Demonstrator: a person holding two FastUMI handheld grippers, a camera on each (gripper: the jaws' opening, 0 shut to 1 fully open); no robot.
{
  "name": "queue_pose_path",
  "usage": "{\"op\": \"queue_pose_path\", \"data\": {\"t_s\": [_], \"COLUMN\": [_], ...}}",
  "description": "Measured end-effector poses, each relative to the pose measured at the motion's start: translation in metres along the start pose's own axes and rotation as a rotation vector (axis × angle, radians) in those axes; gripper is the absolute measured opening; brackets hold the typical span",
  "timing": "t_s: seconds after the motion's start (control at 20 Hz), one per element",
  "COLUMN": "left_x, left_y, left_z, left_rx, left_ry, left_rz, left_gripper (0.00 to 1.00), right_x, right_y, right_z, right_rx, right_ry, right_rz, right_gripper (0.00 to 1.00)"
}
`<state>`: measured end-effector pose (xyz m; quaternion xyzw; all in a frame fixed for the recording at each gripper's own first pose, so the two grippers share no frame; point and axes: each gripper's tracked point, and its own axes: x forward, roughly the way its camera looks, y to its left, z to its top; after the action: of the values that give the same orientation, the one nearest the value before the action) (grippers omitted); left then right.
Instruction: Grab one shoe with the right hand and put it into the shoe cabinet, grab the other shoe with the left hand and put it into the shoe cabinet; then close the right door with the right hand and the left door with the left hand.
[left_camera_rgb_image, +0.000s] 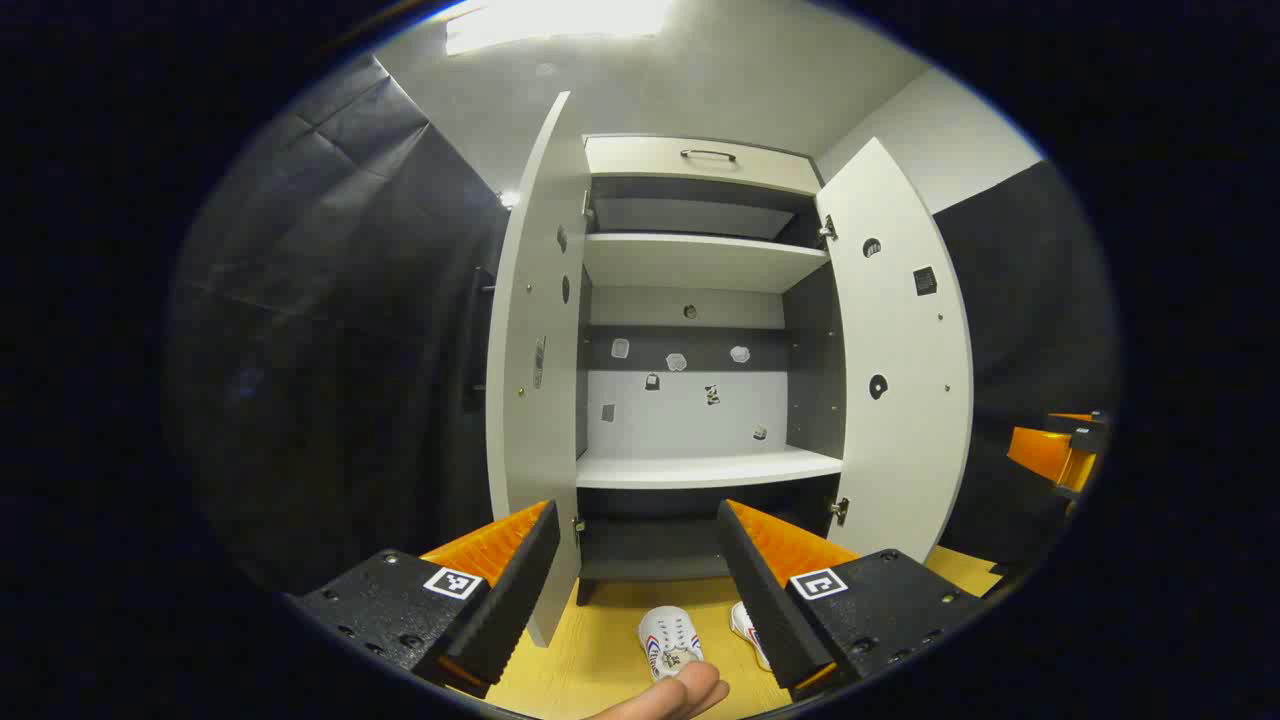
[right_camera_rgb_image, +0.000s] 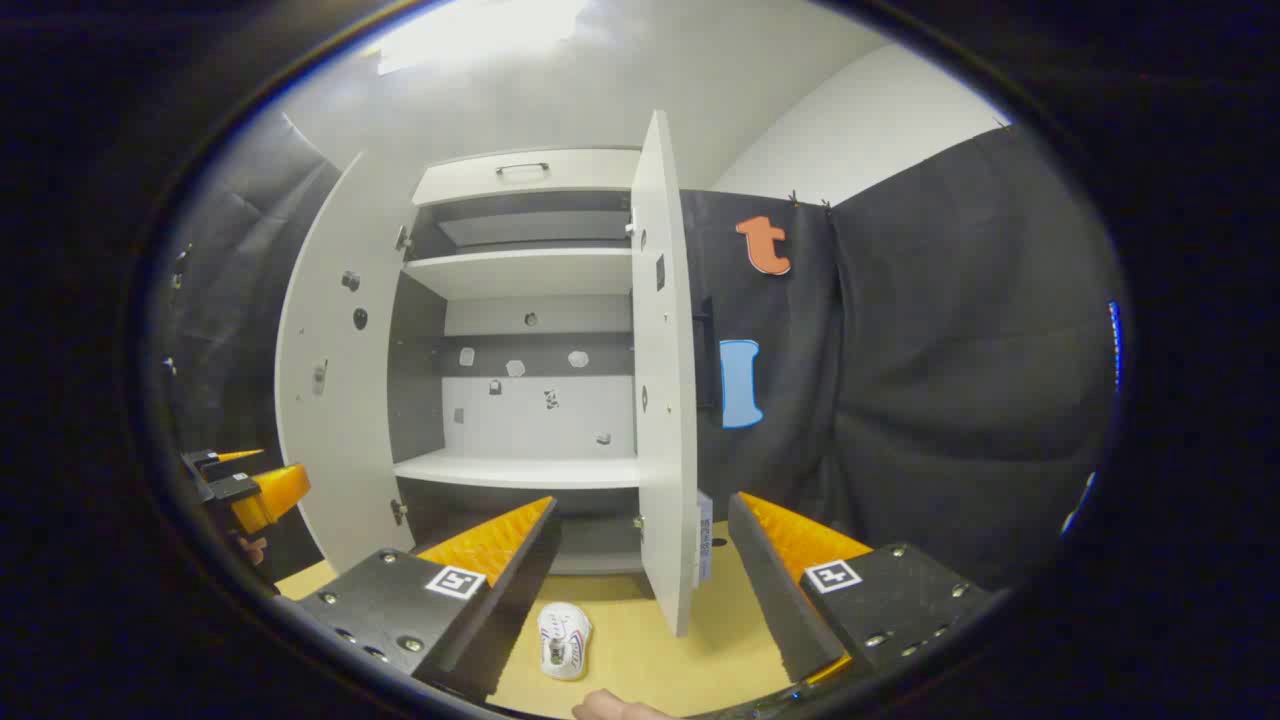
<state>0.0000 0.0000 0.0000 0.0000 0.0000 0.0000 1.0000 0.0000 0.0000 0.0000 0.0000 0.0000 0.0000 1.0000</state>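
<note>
White and standing open, the cabinet (left_camera_rgb_image: 700, 350) has both doors swung out: the left door (left_camera_rgb_image: 530, 380) and right door (left_camera_rgb_image: 905, 360) flank empty shelves (left_camera_rgb_image: 705, 468) in the left gripper view. On the yellow wooden floor (left_camera_rgb_image: 600, 650) in front of it lie two white shoes with red and blue stripes; one shoe (left_camera_rgb_image: 668, 640) sits between the fingers of the left hand-held gripper (left_camera_rgb_image: 640, 590), the other shoe (left_camera_rgb_image: 748, 630) just beside it, partly hidden by a finger. That gripper is released, holding nothing, above the floor. A fingertip (left_camera_rgb_image: 680, 695) shows at the bottom edge. In the right gripper view, the right hand-held gripper (right_camera_rgb_image: 640, 590) is also spread wide and empty, with a shoe (right_camera_rgb_image: 563, 640) on the floor below it and the right door's edge (right_camera_rgb_image: 665, 400) straight ahead.
</note>
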Motion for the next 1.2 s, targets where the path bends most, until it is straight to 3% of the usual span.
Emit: {"op": "queue_pose_path", "data": {"t_s": [0.75, 0.9, 1.2], "left_x": [-0.010, -0.011, -0.013], "left_y": [-0.014, -0.018, -0.010], "left_z": [-0.005, -0.008, -0.022], "left_rx": [-0.013, -0.032, -0.037], "left_ry": [0.012, 0.011, 0.021], "left_rz": [-0.039, -0.062, -0.060], "left_gripper": [0.93, 0.96, 0.96], "right_x": [0.003, 0.007, 0.022], "right_y": [0.001, 0.002, 0.012], "right_z": [-0.009, -0.016, -0.059], "right_rx": [-0.018, -0.027, -0.027], "right_ry": [0.013, 0.030, 0.101], "right_rz": [0.003, 0.004, 0.039], "right_gripper": [1.00, 1.00, 0.97]}}
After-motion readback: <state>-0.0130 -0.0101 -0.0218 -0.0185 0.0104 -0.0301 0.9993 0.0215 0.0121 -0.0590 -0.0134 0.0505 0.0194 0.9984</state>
